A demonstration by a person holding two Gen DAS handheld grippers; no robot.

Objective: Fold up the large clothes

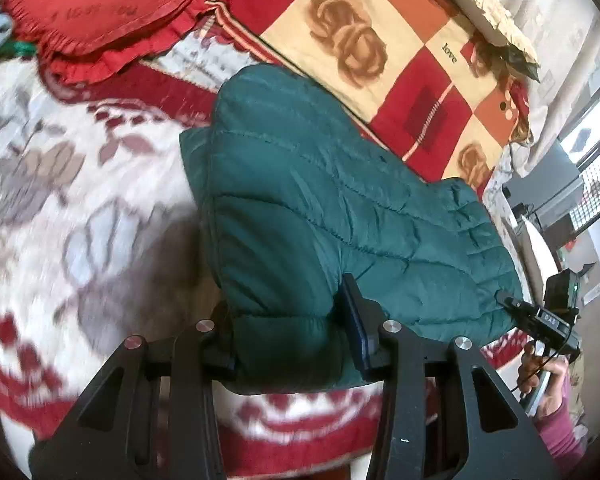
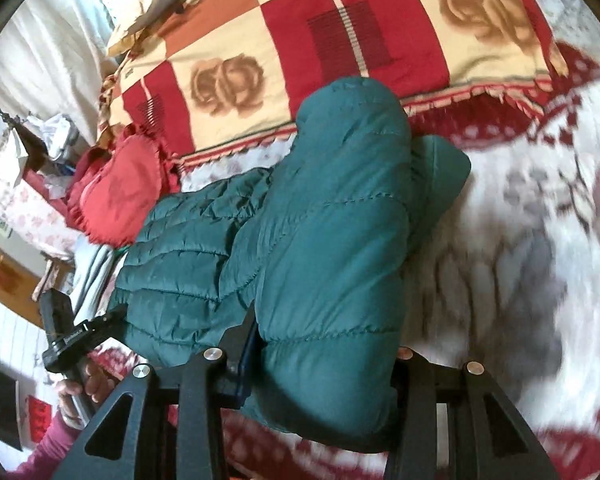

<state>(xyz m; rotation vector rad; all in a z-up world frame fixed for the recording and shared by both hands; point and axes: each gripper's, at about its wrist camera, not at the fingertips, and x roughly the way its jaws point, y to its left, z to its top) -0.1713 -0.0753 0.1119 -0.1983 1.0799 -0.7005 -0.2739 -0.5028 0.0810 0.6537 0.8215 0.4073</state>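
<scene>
A dark green quilted puffer jacket [image 1: 320,200] lies on the bed, its near edge lifted off the blanket. My left gripper [image 1: 288,344] is shut on a thick bunched fold of it at the hem. The same jacket [image 2: 332,240] fills the middle of the right wrist view, where my right gripper [image 2: 324,360] is shut on another padded fold. Each gripper shows in the other's view: the right gripper [image 1: 512,304] bites the jacket's right corner, and the left gripper [image 2: 112,318] holds its left corner. A hand in a pink sleeve [image 1: 556,420] holds the right tool.
The bed is covered by a white and red flowered blanket [image 1: 80,180]. A red frilled heart cushion [image 1: 112,8] and a folded red and cream patchwork quilt [image 1: 380,40] lie behind the jacket. Curtains and a window stand past the bed edge [image 1: 580,140]. Cluttered shelves [image 2: 40,140] are at far left.
</scene>
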